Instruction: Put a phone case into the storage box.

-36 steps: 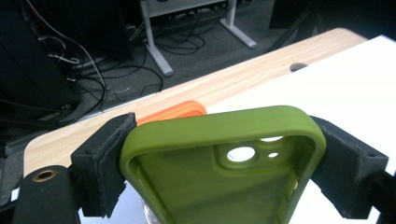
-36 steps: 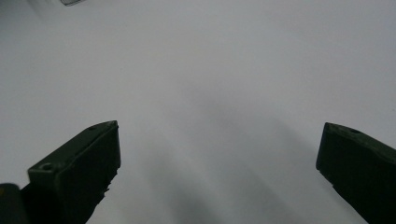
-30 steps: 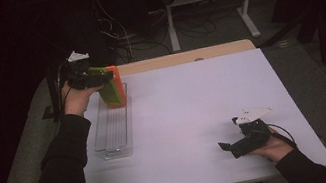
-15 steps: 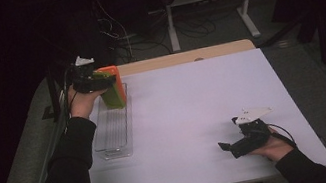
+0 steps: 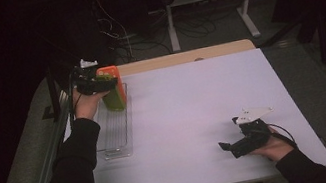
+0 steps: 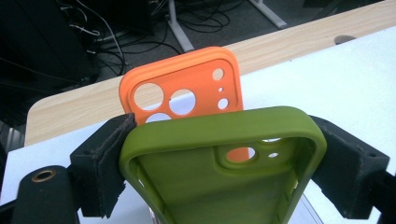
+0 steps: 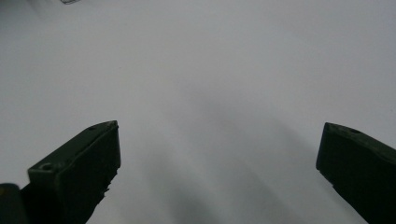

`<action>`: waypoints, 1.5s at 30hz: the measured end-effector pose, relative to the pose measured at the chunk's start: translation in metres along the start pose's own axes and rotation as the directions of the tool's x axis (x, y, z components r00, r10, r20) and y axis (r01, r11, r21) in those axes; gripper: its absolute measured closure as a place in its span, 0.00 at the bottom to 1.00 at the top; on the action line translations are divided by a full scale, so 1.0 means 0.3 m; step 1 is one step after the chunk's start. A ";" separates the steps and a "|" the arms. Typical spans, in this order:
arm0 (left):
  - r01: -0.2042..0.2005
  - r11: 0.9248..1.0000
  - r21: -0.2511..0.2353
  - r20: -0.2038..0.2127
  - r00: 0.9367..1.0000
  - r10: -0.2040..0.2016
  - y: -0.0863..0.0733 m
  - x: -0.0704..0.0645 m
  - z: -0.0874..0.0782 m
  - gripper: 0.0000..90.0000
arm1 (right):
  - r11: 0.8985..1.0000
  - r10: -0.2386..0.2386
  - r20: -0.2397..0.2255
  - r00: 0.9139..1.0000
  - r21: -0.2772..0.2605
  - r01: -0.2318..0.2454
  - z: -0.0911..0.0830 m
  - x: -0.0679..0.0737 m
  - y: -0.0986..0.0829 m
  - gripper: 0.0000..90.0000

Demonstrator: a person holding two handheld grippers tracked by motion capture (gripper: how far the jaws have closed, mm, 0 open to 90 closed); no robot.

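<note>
Right now, from the high view, your left tongs (image 5: pixel 108 83) are clamped on the green phone case (image 5: pixel 114 99) at the far end of the clear rack (image 5: pixel 115 130), with the orange phone case (image 5: pixel 112 73) standing upright just behind the green one; the rack lies along the left edge of the white surface (image 5: pixel 196 116). Your right tongs (image 5: pixel 226 147) rest well away from the rack, near the front right of the surface, holding nothing. In the left gripper view, the foam pads pinch the green case (image 6: pixel 224 158) across its width, one on each long edge, its open side facing the camera and the orange case (image 6: pixel 187 84) close behind it; whether the two touch cannot be told. Keep that squeeze even and light, since a soft case will probably bow if you press harder. To seat it well, hold the case upright and parallel to the orange one, line its lower edge over a rack slot, which this view hides, and lower straight without twisting. In the right gripper view, your right tongs (image 7: pixel 219 154) stand wide apart over bare surface; you could bring them to steady the rack if it slides.
</note>
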State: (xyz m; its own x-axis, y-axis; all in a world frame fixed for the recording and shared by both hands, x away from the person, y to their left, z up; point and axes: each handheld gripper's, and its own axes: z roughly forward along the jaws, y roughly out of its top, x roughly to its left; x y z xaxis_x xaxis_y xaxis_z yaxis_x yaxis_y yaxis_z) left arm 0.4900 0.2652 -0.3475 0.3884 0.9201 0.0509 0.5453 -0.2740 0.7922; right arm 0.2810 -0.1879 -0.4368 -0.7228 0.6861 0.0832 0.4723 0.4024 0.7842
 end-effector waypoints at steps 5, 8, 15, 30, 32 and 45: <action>0.005 1.000 0.005 -0.013 1.000 -0.005 -0.004 -0.004 0.017 0.16 | 1.000 -0.001 -0.001 1.000 0.001 0.001 0.000 0.000 0.000 0.00; 0.010 1.000 -0.005 -0.023 1.000 -0.010 -0.006 -0.004 0.023 0.16 | 1.000 0.001 -0.002 1.000 0.002 -0.001 0.000 -0.001 -0.001 0.00; 0.019 1.000 -0.022 -0.037 0.999 -0.020 -0.006 -0.006 0.039 0.15 | 1.000 0.003 -0.003 1.000 0.000 -0.003 -0.001 -0.001 -0.002 0.00; 0.053 0.997 -0.055 -0.009 0.999 -0.054 -0.011 0.008 0.064 0.08 | 1.000 0.005 -0.007 1.000 0.003 -0.005 0.000 0.001 -0.002 0.00; 0.053 0.997 -0.059 -0.007 0.999 -0.053 -0.011 0.009 0.063 0.07 | 1.000 0.003 -0.006 1.000 0.001 -0.003 0.000 0.000 -0.002 0.00; 0.045 0.996 -0.079 0.093 0.995 -0.038 0.000 0.012 -0.003 0.07 | 1.000 -0.001 -0.002 1.000 0.000 0.001 0.001 -0.004 -0.002 0.00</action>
State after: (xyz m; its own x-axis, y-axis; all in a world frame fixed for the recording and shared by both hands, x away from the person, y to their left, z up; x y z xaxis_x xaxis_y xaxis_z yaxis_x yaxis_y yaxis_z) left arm 0.4909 0.2688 -0.3467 0.4347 0.8999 -0.0354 0.5016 -0.2093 0.8394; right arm 0.2818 -0.1888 -0.4376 -0.7242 0.6845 0.0837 0.4718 0.4033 0.7841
